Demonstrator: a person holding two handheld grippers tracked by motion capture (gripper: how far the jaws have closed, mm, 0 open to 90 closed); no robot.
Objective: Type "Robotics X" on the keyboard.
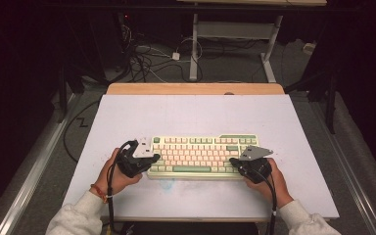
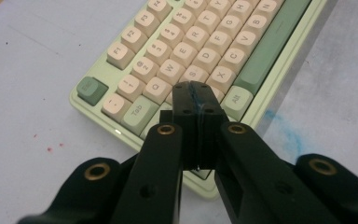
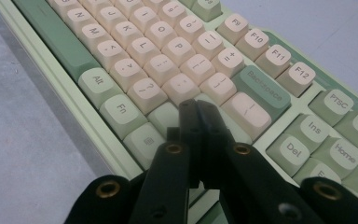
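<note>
Scene: a person, forearms in pale sleeves, works two hand-held tongs at a pale surface under dim light.
Keyboard: the green-and-cream keyboard lies flat near the surface's front edge, roughly centred, long side facing the person.
Left tongs: the left tongs sit at the keyboard's left end, over its lower-left corner; in the left gripper view the left tongs are clenched, jaws pressed flat together with nothing between them, tips above the keys just right of Tab.
Right tongs: the right tongs sit at the keyboard's right end, near its lower-right keys; in the right gripper view the right tongs are likewise clenched on nothing, tips over the keys below Backspace. Whether either tip touches a key cannot be told.
Hands: the left hand and right hand grip the tool bodies, cables trailing back toward the person.
Marks: a faint blue smear stains the surface just in front of the keyboard.
Background: a wooden edge borders the far side; cables lie on the floor beyond.
</note>
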